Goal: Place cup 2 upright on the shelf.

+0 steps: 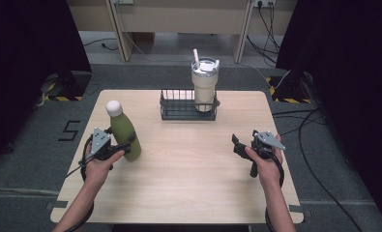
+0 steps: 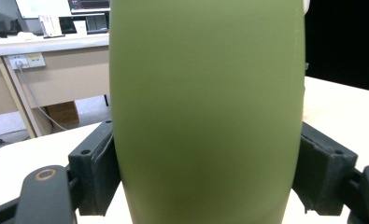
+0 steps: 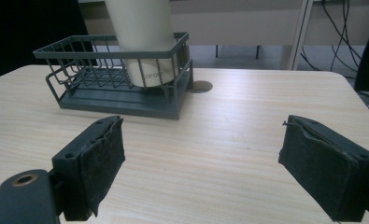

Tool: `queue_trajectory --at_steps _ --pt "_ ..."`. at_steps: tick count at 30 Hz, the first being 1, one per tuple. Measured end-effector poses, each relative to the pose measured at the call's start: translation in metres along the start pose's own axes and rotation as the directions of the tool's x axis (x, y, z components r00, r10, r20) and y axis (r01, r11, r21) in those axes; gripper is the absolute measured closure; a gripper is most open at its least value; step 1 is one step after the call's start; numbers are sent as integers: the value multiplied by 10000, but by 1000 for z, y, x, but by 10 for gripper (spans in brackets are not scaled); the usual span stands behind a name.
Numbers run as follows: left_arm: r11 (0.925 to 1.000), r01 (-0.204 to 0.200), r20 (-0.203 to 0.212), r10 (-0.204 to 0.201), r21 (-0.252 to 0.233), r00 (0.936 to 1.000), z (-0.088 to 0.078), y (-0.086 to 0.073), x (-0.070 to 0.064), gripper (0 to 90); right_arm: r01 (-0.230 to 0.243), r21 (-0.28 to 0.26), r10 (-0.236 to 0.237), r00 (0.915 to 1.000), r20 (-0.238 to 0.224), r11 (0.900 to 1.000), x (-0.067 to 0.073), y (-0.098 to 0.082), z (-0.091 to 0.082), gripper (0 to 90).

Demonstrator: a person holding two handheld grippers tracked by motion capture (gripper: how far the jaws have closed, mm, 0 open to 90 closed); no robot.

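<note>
Your left gripper [image 1: 123,146] clamped on green bottle [image 1: 124,133], upright near table's [image 1: 188,193] left edge. Left gripper view: pads [image 2: 100,172] press both bottle [image 2: 205,112] flanks; high view adds its white cap. Wire basket [image 1: 179,108] at far edge, cream tumbler [image 1: 204,87] in its right end. Your right gripper [image 1: 236,144] near right edge, jaws apart, holding nothing; right gripper view: bare wood between pads [image 3: 100,158]. Count: one bottle, one basket, one tumbler, two grippers.

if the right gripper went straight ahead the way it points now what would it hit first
Probably the wire basket holding the cream tumbler; the right gripper has nothing between its jaws and bare table ahead, though depth is uncertain.
</note>
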State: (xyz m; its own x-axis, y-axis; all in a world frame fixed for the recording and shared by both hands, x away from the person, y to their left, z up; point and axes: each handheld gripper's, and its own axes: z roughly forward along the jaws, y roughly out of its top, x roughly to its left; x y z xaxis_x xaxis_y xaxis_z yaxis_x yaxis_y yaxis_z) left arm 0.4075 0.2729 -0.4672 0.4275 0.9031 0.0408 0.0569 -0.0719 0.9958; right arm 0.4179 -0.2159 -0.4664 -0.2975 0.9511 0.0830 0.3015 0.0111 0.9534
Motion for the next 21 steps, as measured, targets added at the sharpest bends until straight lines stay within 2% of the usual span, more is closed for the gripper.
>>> queue_trajectory --at_steps 21 --pt "9977 90 346 -67 -672 9994 24 35 -11 203 -22 136 22 10000 20 9999 -1 -1 0 145"
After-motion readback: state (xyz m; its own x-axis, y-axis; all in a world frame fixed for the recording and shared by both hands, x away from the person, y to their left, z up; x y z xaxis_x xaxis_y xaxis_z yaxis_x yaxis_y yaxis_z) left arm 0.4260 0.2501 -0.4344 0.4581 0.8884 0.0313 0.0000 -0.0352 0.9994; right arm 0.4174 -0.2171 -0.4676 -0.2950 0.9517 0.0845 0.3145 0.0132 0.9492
